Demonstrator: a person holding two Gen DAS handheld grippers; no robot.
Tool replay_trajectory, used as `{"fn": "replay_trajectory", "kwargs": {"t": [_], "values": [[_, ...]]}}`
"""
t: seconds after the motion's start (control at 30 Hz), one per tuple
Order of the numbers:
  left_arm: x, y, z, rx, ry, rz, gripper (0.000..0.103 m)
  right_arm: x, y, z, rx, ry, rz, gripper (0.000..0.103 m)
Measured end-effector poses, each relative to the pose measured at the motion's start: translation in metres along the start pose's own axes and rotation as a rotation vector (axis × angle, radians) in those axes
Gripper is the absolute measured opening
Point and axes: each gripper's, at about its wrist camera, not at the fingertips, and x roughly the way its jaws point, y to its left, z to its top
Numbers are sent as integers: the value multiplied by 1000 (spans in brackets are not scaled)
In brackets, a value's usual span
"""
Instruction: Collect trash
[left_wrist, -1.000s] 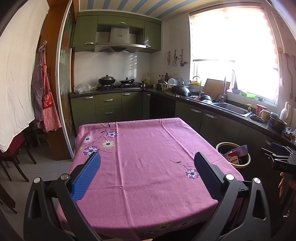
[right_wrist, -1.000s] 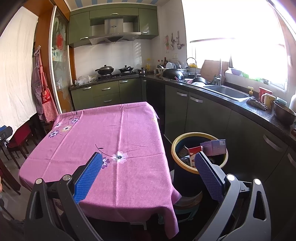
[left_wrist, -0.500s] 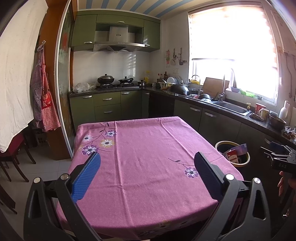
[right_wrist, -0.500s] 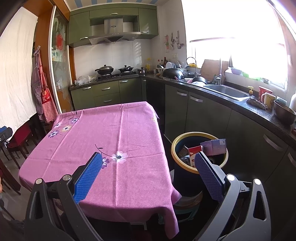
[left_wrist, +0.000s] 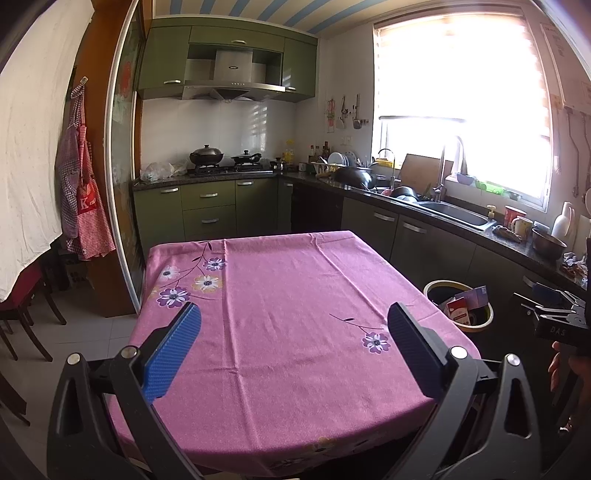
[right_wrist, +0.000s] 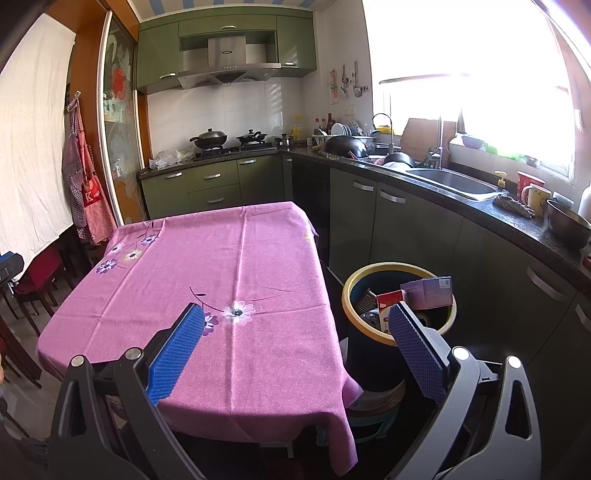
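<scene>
Grippers both stand released and hold nothing: left gripper (left_wrist: 293, 334) over the pink table (left_wrist: 280, 302), right gripper (right_wrist: 295, 338) near the trash bin (right_wrist: 399, 267) with cartons (right_wrist: 426, 293) inside.

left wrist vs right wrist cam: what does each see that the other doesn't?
Left wrist only: the right gripper's body at the frame's right edge, and the white bottle on the counter.
Right wrist only: the bin's dark body down to its base, beside the tablecloth's hanging corner.
Both: pink tablecloth, yellow-rimmed trash bin holding a red carton and purple box. Both jaws open, empty.
</scene>
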Motion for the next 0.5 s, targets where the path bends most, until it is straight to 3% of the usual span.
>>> {"fn": "replay_trajectory", "kwargs": {"t": [0.5], "values": [[3,-1,1,7,17,-4,96,0,0,0,-1,2,0,98]]}}
